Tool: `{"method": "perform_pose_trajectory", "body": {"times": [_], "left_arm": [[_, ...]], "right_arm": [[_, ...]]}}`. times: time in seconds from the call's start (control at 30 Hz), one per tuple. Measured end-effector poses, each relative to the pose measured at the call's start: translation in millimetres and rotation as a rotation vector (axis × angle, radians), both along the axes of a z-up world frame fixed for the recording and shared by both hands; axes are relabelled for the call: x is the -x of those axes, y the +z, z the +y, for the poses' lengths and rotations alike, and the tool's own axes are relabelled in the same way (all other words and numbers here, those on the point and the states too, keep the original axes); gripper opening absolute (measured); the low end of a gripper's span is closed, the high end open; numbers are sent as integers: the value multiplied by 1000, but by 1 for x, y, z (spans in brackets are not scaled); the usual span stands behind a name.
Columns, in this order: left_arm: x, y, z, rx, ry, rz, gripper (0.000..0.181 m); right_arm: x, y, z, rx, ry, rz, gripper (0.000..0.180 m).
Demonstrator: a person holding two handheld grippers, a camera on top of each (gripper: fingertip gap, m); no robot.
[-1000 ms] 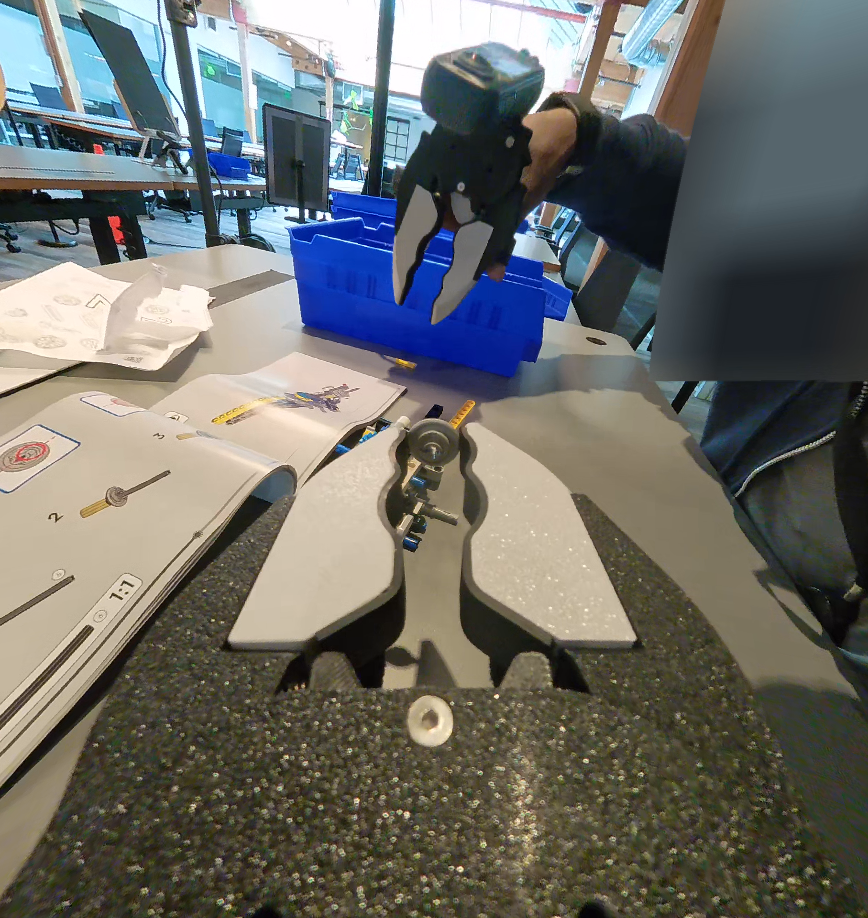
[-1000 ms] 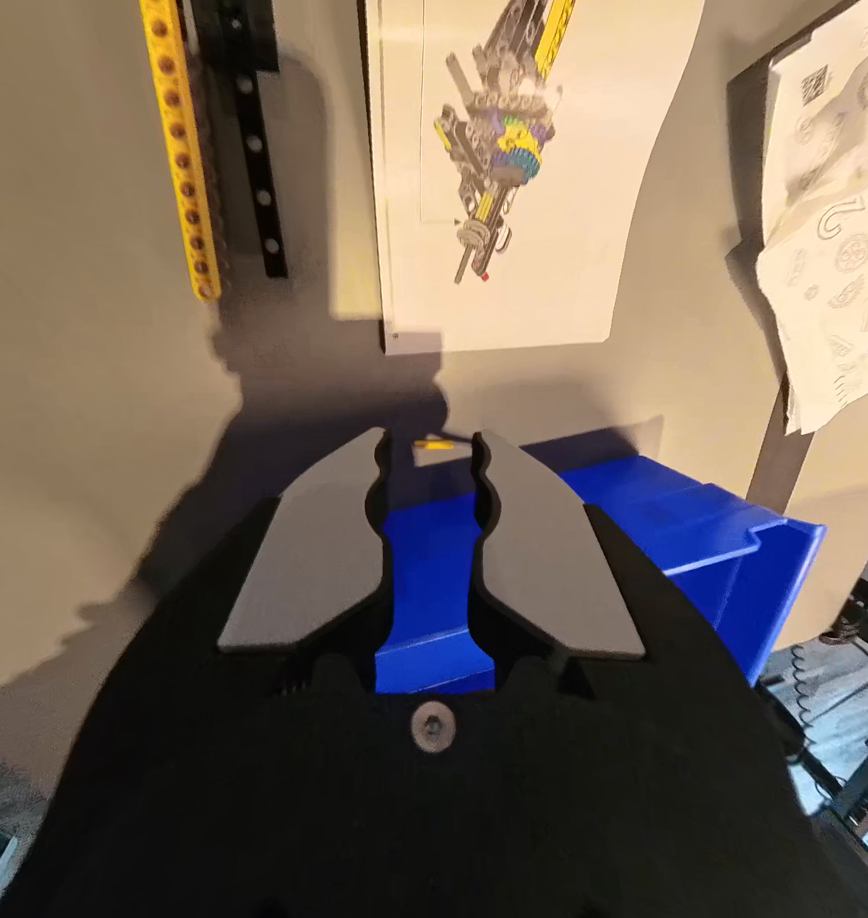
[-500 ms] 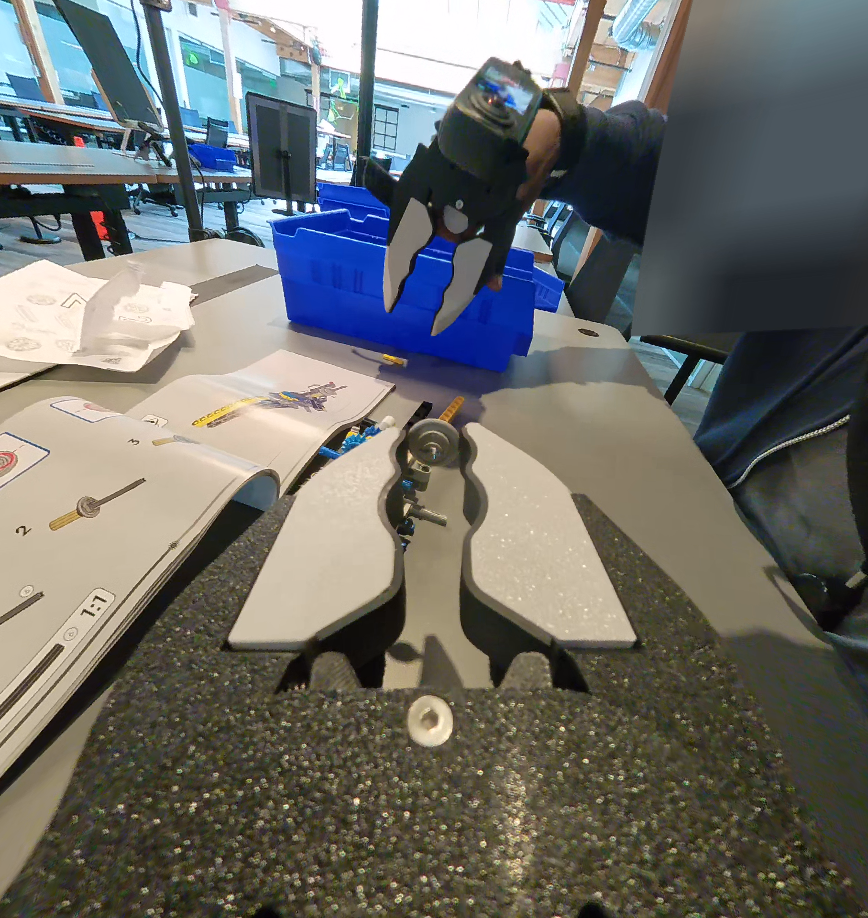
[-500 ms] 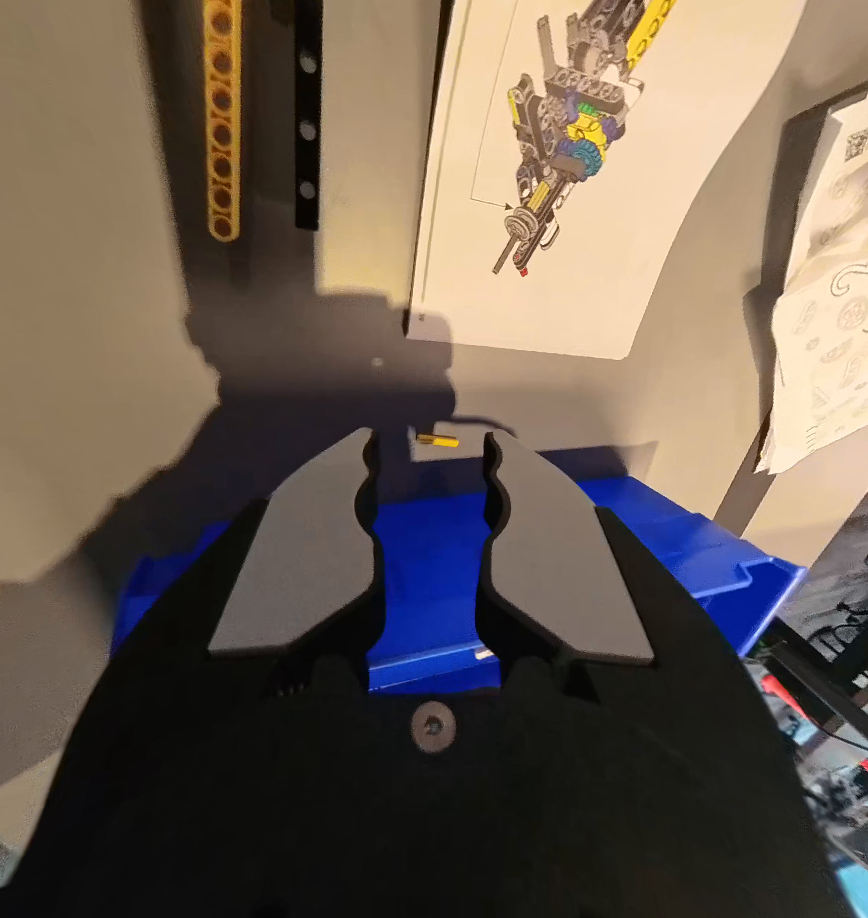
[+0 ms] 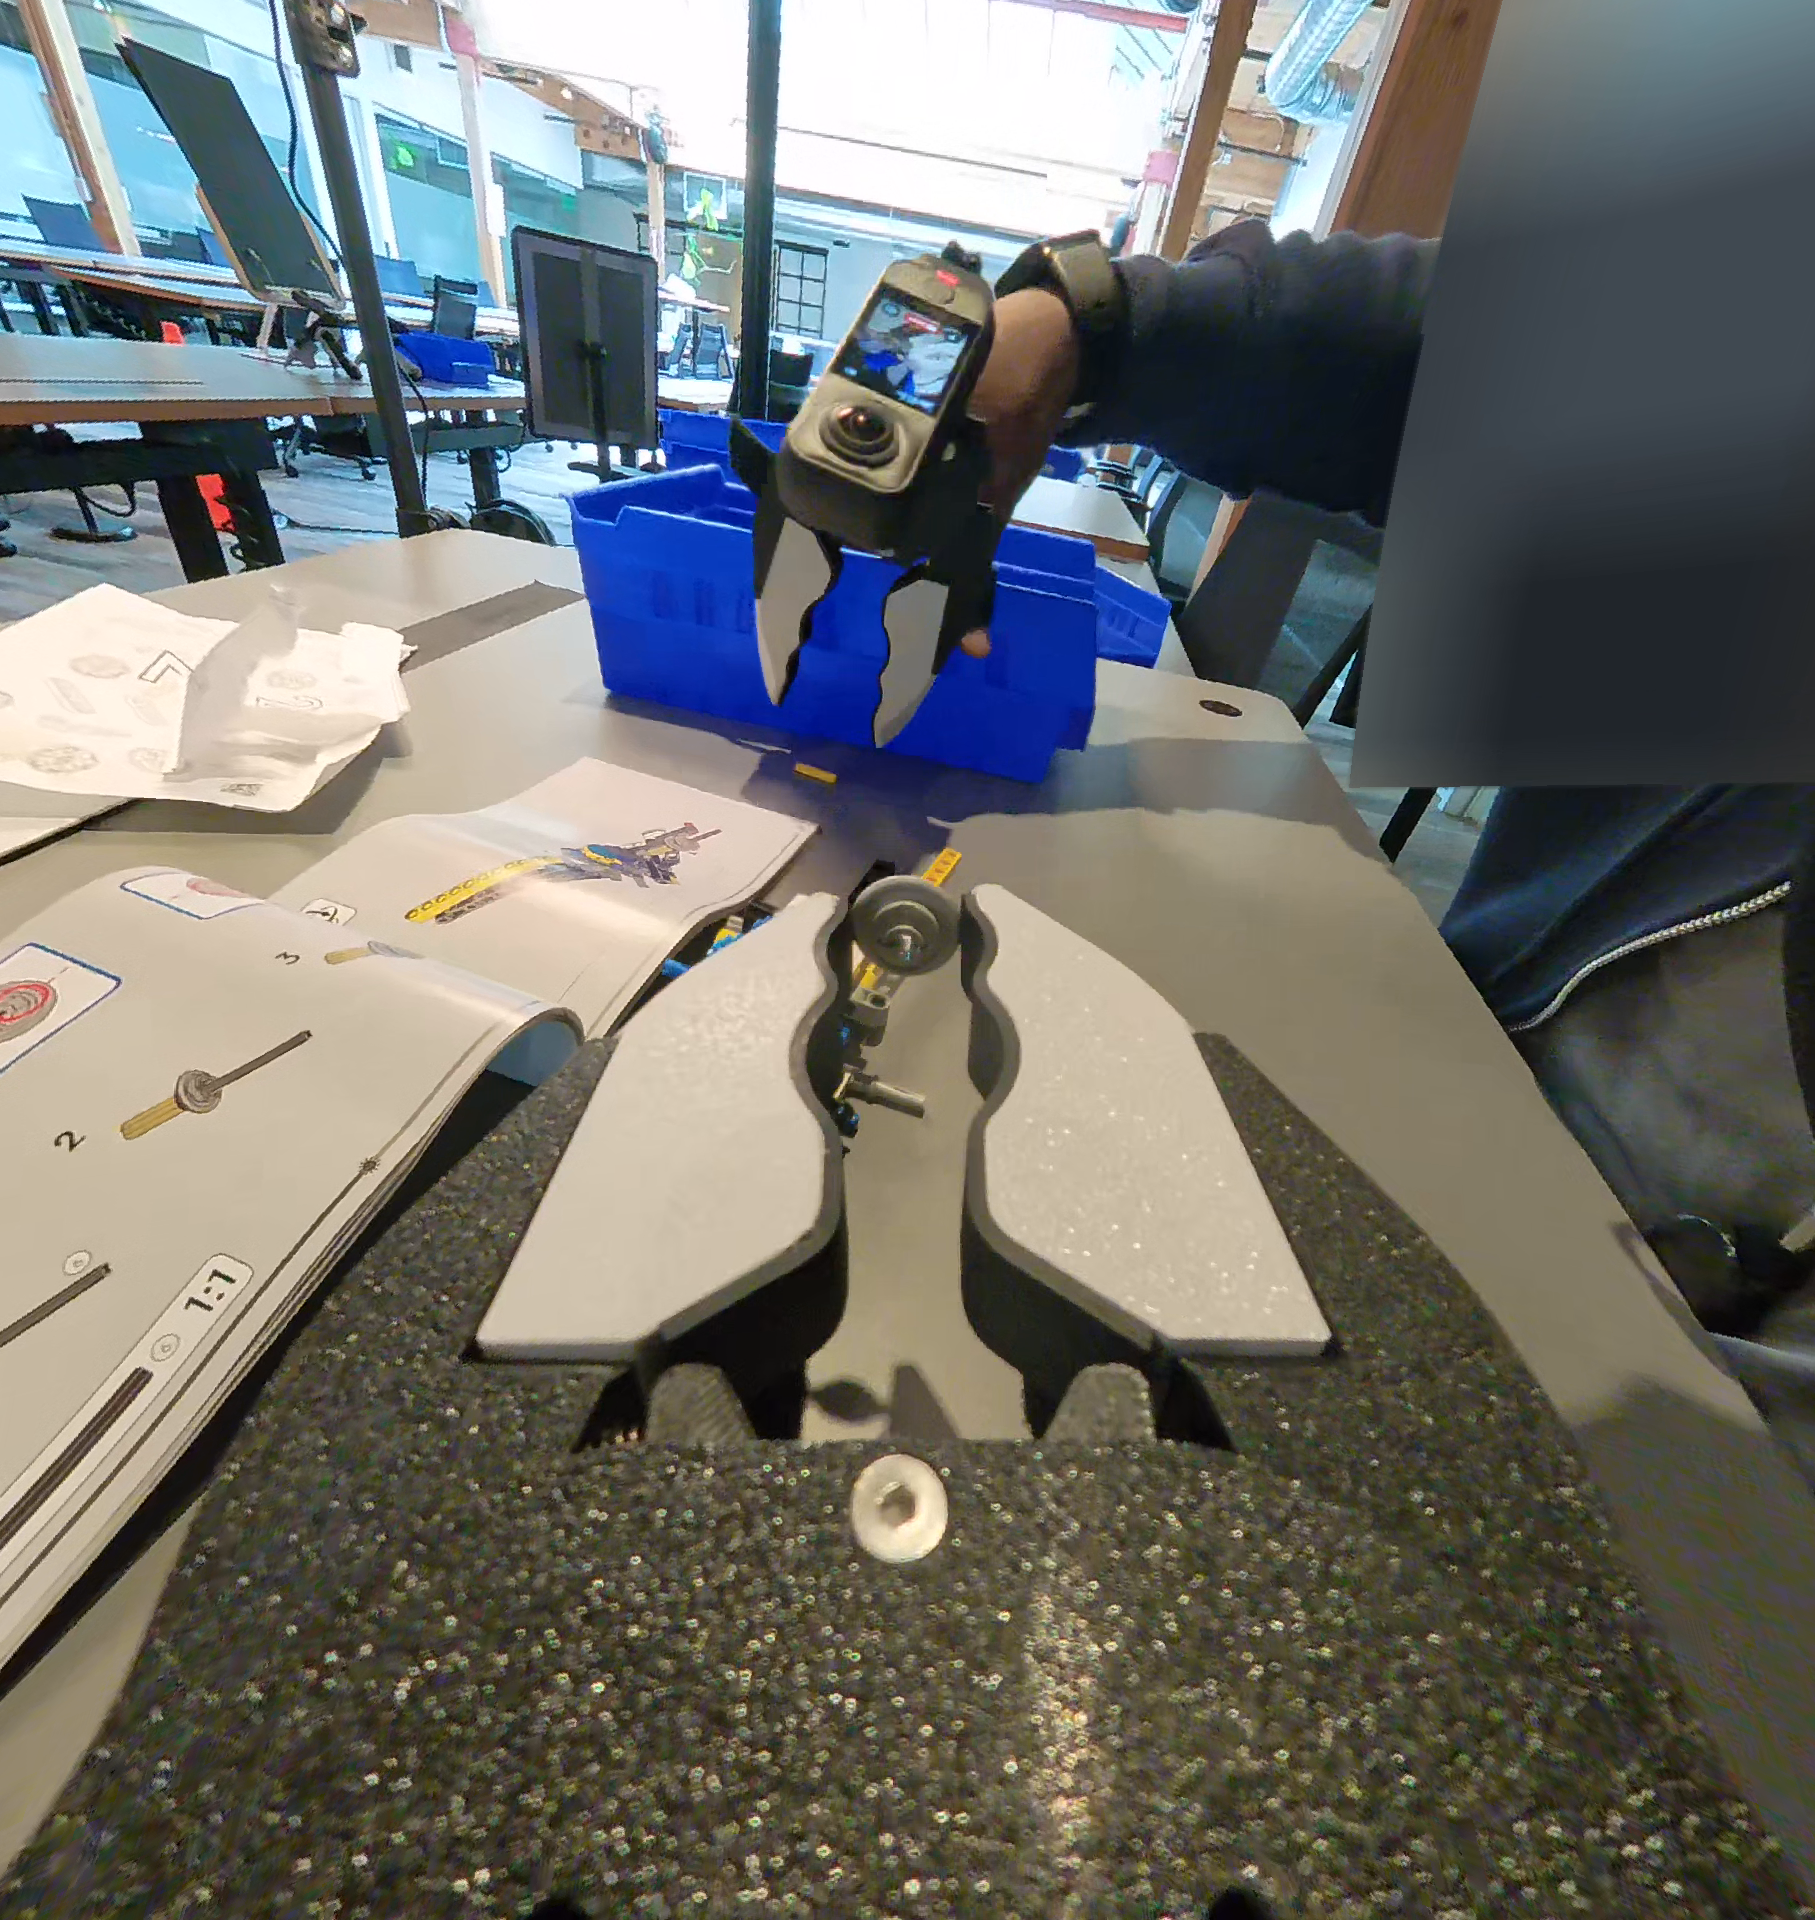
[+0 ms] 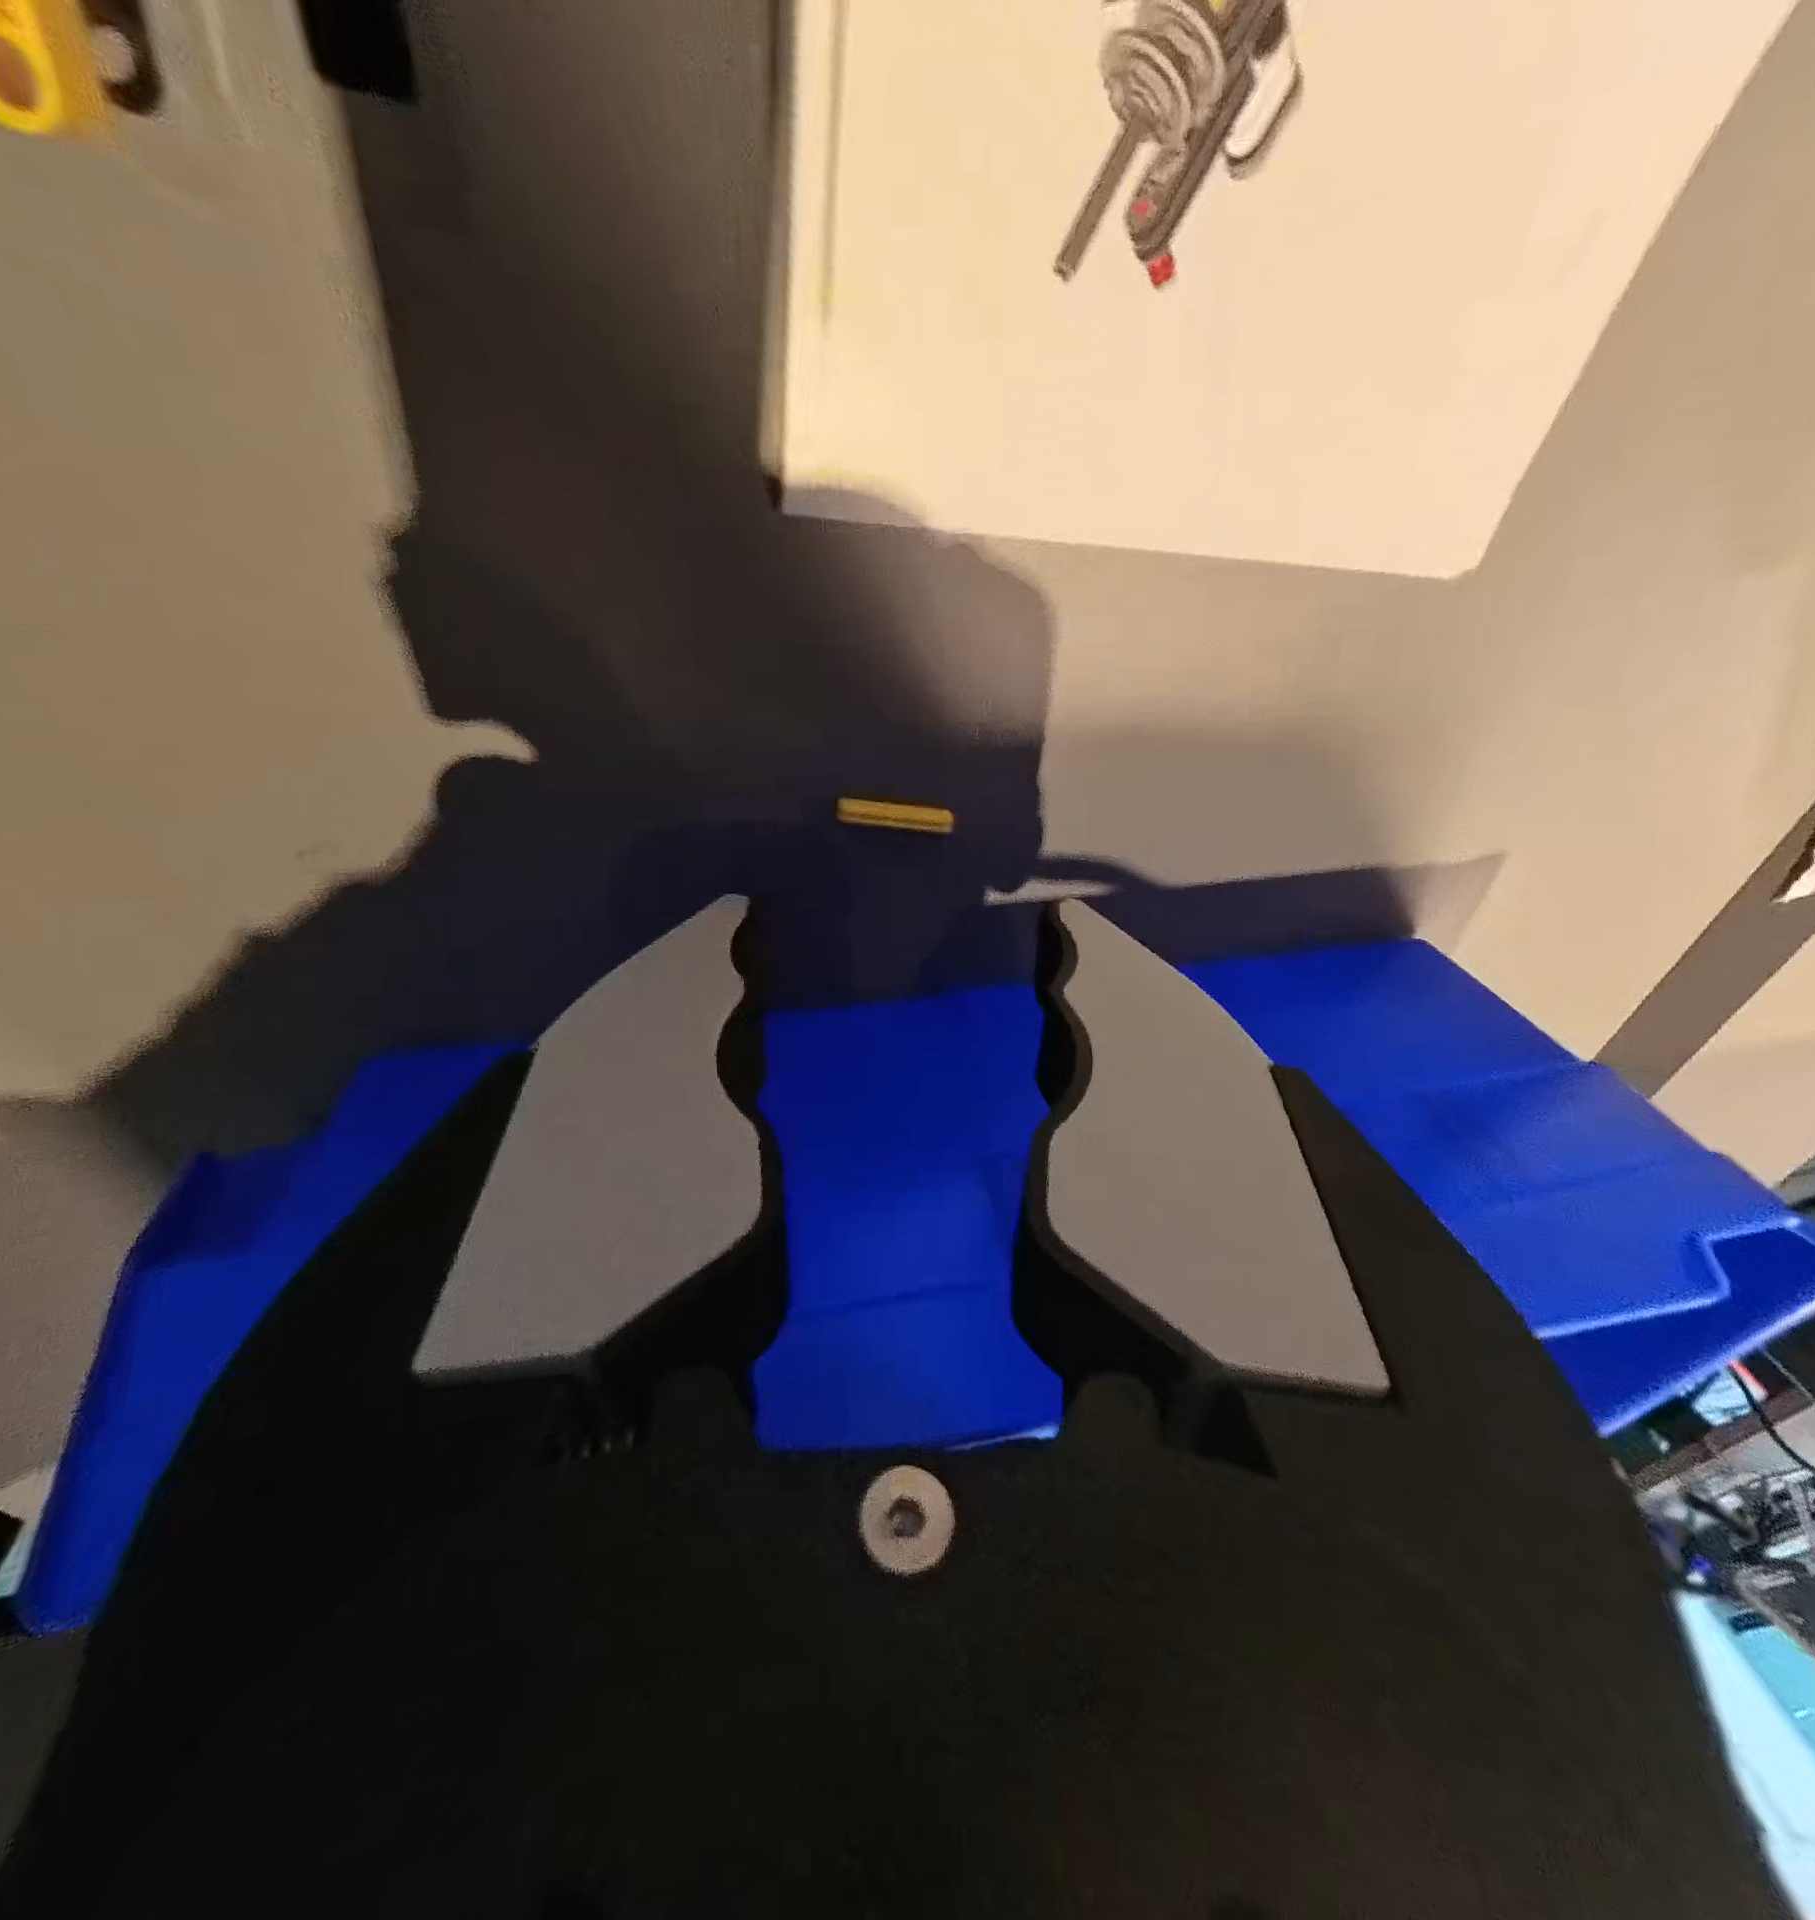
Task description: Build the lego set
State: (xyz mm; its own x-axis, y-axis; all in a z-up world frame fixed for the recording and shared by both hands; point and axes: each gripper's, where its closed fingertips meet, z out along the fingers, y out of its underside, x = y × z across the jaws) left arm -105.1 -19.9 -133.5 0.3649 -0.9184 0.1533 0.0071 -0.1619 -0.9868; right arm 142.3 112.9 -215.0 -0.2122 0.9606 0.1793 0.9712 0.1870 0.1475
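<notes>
My left gripper (image 5: 895, 914) is shut on a small lego assembly (image 5: 867, 1023); its grey wheel (image 5: 903, 923) sits between the fingertips, low over the grey table. My right gripper (image 5: 832, 720) is open and empty. It points down in front of the blue bin (image 5: 674, 613), just above a small yellow piece (image 5: 812, 771) on the table. In the right wrist view the gripper (image 6: 898, 912) hangs over the bin's front wall (image 6: 1505, 1132), with the yellow piece (image 6: 895, 814) just beyond the fingertips. A yellow beam (image 5: 942, 860) lies beyond the wheel.
The open instruction booklet (image 5: 383, 956) lies left of my left gripper and shows in the right wrist view (image 6: 1246, 395). Crumpled white paper sheets (image 5: 155, 696) lie at the far left. A person's arm (image 5: 1246, 364) and torso (image 5: 1661, 987) are at the table's right edge.
My right gripper has come down closer to the table and the small yellow piece, and its jaws stand wider apart. My left gripper holds the assembly as before, shifted slightly.
</notes>
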Motion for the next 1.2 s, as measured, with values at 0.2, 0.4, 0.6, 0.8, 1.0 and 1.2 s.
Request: {"method": "perform_pose_trajectory", "body": {"times": [0.2, 0.4, 0.6, 0.8, 1.0, 1.2], "left_arm": [[-1, 2, -2, -10, -3, 5, 19], [-3, 1, -3, -12, -9, 10, 19], [-3, 1, -4, -11, -12, 11, 19], [0, 3, -3, -5, -8, 3, 19], [-1, 1, -4, -2, -15, 13, 19], [0, 2, -5, -2, -16, 6, 19]], "right_arm": [[29, 3, -9, 44, -50, 59, 51], [16, -16, -3, 72, -178, -74, 58], [5, -23, 1, 76, -201, -156, 53], [0, -28, -2, 115, -196, -198, 49], [1, -29, 1, 164, -201, -205, 48], [2, -29, 4, 167, -206, -202, 40]]}}
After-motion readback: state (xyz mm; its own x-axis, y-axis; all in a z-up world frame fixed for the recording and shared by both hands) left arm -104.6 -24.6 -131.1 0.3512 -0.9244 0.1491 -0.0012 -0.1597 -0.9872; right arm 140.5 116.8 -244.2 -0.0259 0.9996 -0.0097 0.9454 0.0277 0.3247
